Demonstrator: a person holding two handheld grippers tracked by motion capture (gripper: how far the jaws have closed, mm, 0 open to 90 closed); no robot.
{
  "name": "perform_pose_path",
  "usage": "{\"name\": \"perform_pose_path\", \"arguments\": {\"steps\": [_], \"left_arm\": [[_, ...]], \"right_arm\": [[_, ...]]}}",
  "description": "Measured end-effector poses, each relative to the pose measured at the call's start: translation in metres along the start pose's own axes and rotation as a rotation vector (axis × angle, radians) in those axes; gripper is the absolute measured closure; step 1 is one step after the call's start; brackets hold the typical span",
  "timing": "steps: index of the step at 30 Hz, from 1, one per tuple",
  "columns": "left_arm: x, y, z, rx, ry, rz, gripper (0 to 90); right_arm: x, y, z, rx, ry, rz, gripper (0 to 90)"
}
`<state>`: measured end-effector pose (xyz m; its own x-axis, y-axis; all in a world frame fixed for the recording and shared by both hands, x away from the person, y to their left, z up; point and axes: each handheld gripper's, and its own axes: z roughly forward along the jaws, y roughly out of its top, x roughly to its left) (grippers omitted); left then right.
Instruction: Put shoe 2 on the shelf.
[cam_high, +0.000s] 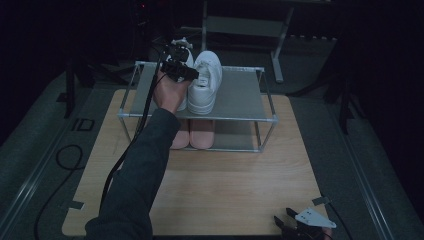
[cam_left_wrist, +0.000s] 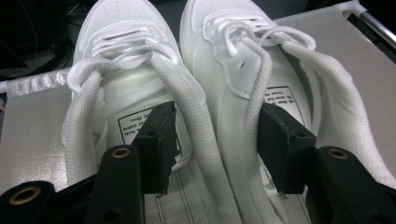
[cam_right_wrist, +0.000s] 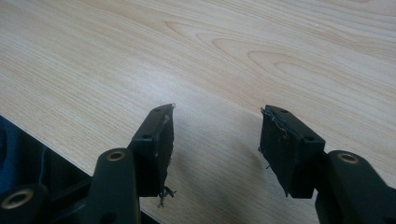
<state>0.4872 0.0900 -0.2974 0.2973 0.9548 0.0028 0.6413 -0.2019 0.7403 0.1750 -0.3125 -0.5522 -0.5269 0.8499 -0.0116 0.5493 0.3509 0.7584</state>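
Two white lace-up sneakers stand side by side on the top shelf (cam_high: 240, 95) of a low metal rack, the right sneaker (cam_high: 207, 80) (cam_left_wrist: 210, 42) in plain sight and the left sneaker (cam_left_wrist: 121, 28) mostly behind the hand. My left gripper (cam_high: 182, 70) (cam_left_wrist: 215, 109) reaches into them from the heel side. One jaw is inside each shoe, and the pads press the two neighbouring inner collars together. My right gripper (cam_high: 287, 215) (cam_right_wrist: 217, 112) rests low over the wooden table near its front right corner, open with nothing between its jaws.
A pair of pink shoes (cam_high: 200, 132) sits on the rack's lower shelf. The rack stands at the far end of the wooden table (cam_high: 225, 190) (cam_right_wrist: 140, 56). Black cables trail across the floor at left. Dark metal stands rise behind the rack.
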Motion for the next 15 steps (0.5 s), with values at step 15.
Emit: {"name": "perform_pose_path", "arguments": {"steps": [15], "left_arm": [[-0.003,0.000,-0.012,-0.053,-0.024,0.021,69.8]], "right_arm": [[0.000,0.000,0.000,0.001,0.000,-0.002,43.7]]}}
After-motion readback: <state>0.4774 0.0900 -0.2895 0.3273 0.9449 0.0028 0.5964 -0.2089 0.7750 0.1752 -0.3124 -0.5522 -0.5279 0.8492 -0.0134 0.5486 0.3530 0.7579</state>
